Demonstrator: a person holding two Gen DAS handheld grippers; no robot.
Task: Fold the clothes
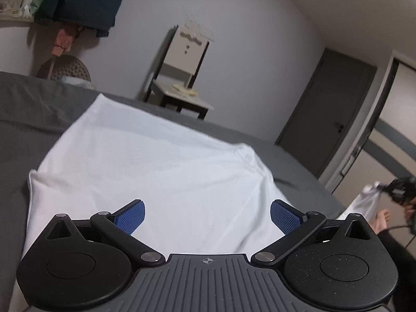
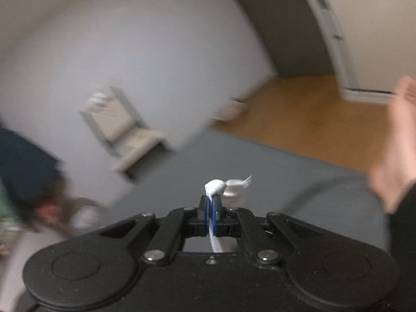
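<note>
The left gripper (image 1: 207,215) hangs with its blue pads spread wide and empty over the white garment (image 1: 145,161) lying on the grey bed (image 1: 33,104). The right gripper (image 2: 212,208) is clamped on a bunched corner of that garment; beyond stands a chair (image 1: 182,78)

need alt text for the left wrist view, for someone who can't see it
The left gripper, jaws wide open with blue pads, hovers over a white cloth garment spread on a grey bedsheet. At the far right edge, the right gripper holds a bunched corner of white fabric. A pale wooden chair stands against the wall behind.
</note>
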